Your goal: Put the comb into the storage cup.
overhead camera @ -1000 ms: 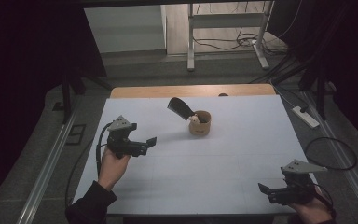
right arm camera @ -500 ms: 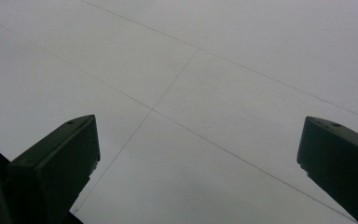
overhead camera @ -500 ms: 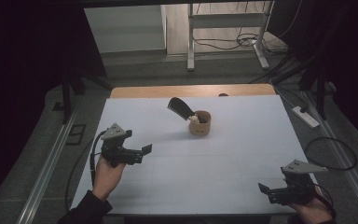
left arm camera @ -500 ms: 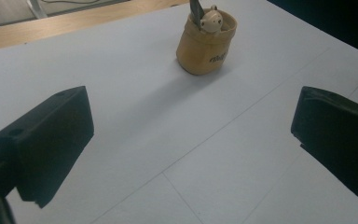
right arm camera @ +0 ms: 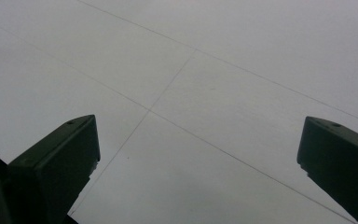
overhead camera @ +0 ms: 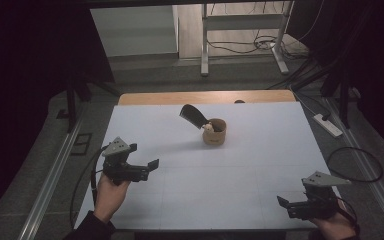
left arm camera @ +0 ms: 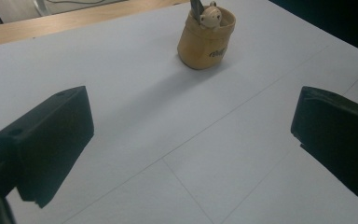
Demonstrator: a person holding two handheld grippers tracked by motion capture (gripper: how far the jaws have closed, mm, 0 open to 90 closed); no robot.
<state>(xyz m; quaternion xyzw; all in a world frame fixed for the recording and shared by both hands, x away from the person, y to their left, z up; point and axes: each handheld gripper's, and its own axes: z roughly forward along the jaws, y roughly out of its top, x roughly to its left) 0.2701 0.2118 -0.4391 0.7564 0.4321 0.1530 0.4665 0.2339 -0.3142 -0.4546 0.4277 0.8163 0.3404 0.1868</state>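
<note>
- The left claw (overhead camera: pixel 150 167) is at the left side of the white counter (overhead camera: pixel 240 200), held up in a hand (overhead camera: pixel 109 192).
- Its two black jaws are spread wide apart. Nothing is between them.
- In the left claw's own view (left arm camera: pixel 191 144), the jaws point toward a little tan cup (left arm camera: pixel 206 39) that stands farther off on the counter.
- The cup (overhead camera: pixel 214 132) stands upright near the middle of the counter, toward the far side. It is well apart from both claws.
- A small pale toy animal (left arm camera: pixel 210 13) peeks out of the top of the cup.
- A dark flat thing (overhead camera: pixel 192 115) sticks out of the cup too and leans up and to the left. I cannot tell what it is.
- The right claw (overhead camera: pixel 286 205) is at the near right corner of the counter, held in the other hand (overhead camera: pixel 337 227).
- In its own view (right arm camera: pixel 198 163), its jaws are wide apart too, with nothing in them. They look down at bare white counter with thin lines on it.
- A cable (overhead camera: pixel 92 170) hangs from the left claw, and a grey three-cornered plate (overhead camera: pixel 116 147) sits on top of it.
- A strip of brown wood (overhead camera: pixel 205 97) shows along the far edge of the counter.
</note>
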